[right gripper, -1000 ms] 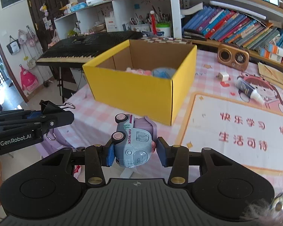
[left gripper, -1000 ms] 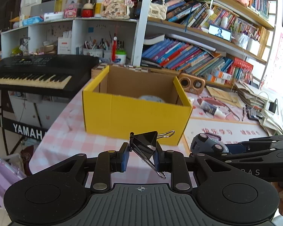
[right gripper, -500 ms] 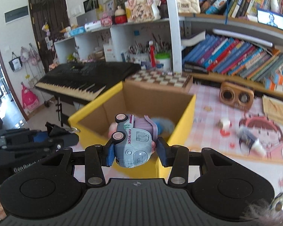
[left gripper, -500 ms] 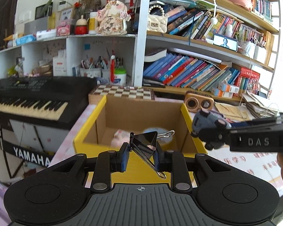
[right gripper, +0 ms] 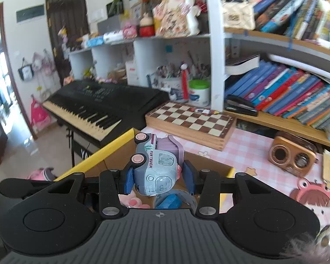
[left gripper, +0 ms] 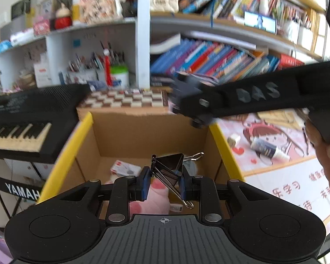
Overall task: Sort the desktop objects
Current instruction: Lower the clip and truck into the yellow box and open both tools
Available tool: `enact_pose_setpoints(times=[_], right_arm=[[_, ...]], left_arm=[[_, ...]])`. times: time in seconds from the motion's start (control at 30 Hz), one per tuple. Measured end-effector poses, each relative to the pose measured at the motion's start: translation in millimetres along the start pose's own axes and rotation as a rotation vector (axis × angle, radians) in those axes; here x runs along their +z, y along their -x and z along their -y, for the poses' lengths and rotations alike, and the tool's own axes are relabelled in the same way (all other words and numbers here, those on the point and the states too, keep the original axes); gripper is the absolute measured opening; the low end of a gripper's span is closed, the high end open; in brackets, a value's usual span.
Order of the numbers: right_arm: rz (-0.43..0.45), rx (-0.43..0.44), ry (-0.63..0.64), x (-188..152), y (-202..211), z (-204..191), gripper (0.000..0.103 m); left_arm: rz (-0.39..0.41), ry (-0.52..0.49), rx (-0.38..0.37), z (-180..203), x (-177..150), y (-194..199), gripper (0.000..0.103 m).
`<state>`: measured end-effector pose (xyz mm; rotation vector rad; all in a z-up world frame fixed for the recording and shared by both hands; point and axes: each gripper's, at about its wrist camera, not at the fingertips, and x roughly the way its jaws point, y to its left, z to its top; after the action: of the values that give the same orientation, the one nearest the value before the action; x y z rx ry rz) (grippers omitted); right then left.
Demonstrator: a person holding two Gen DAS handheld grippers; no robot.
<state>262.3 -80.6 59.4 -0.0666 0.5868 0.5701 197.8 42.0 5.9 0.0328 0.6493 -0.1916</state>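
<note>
While both hands are hanging over the yellow cardboard box (left gripper: 225, 149), each one is carrying a piece for sorting. The left gripper (left gripper: 162, 181) is clamping a black binder clip (left gripper: 168, 166) between its blue pads, jaws pulled in tight on the clip's folded body, one wire handle sticking up to the right and the other dangling below. It is sitting right above the box's open mouth, which looks like the reason for the height: a release from here should drop the clip straight inside.

The right gripper (right gripper: 159, 179) is gripping a pale blue toy truck (right gripper: 157, 168) by its flanks, nose toward the camera and pink wheels turned up on the left, jaws held partway apart by the truck's width. It is poised over the box's far corner near the chessboard (right gripper: 191, 122), so the truck also seems bound for the box.

Down inside, a pink plush toy (left gripper: 151, 200) and a small white packet (left gripper: 125, 169) are already lying on the cardboard floor, so I judge the sorting well underway. Out on the pink mat, a glue bottle (left gripper: 268, 149) is lying apart, not yet collected. With two hands sharing one opening, I would watch for them bumping each other.
</note>
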Motion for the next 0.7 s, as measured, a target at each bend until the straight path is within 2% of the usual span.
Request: enact_pose_setpoints(times=[0.43,0.7], right_arm=[[-0.238,0.076,0.164,-3,-101,-12,0.041],[-0.358,0.098,0.228,-14,-138,-14,0.041]], left_arm=[[-0.198,-0.025,-0.055,8,-16,-50,0.025],[-0.226,0.002,-0.079,4,-15,-56,0.026]])
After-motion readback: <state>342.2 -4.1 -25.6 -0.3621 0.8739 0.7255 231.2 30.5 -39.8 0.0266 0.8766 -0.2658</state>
